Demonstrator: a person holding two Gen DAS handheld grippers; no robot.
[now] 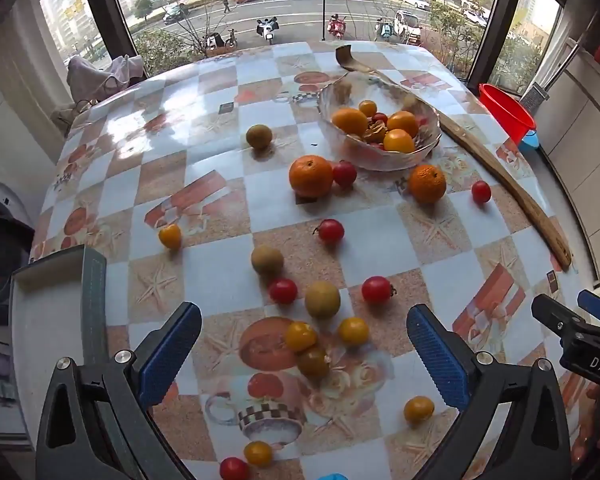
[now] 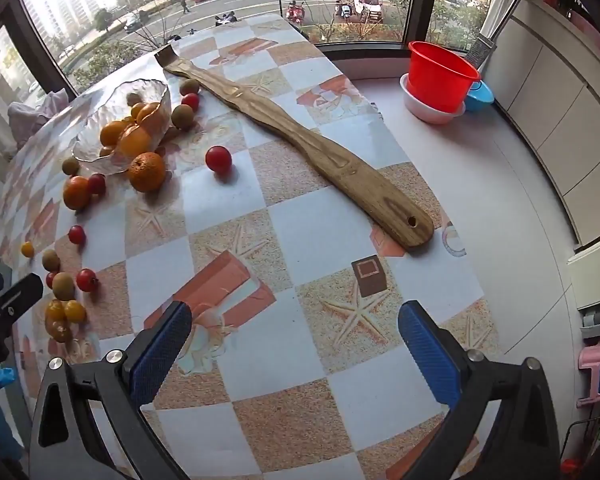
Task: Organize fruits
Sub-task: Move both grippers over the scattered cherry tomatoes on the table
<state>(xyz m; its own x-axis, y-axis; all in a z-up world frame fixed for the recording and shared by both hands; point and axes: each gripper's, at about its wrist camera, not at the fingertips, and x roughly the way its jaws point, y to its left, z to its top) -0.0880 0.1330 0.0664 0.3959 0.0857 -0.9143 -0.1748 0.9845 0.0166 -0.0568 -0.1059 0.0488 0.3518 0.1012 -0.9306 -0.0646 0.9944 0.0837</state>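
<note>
fruits: small red (image 1: 376, 289), yellow (image 1: 353, 331) and brown-green (image 1: 322, 299) round pieces lie loose on the checked tablecloth (image 1: 220, 280), on the near side of the clear glass bowl (image 1: 430, 148); two oranges (image 1: 311, 175) just beside the bowl.
bowl: part filled with oranges and small fruit.
left gripper (image 1: 304, 348): jaws fully apart, empty, above the cluster nearest the camera.
right gripper (image 2: 296, 344): jaws wide, empty, over bare cloth, well right of the bowl.
long wooden paddle (image 2: 300, 140): right of the bowl.
step: judged first pick.
advice: straddle one fruit only, centre it, close gently; round pieces may roll.
</note>
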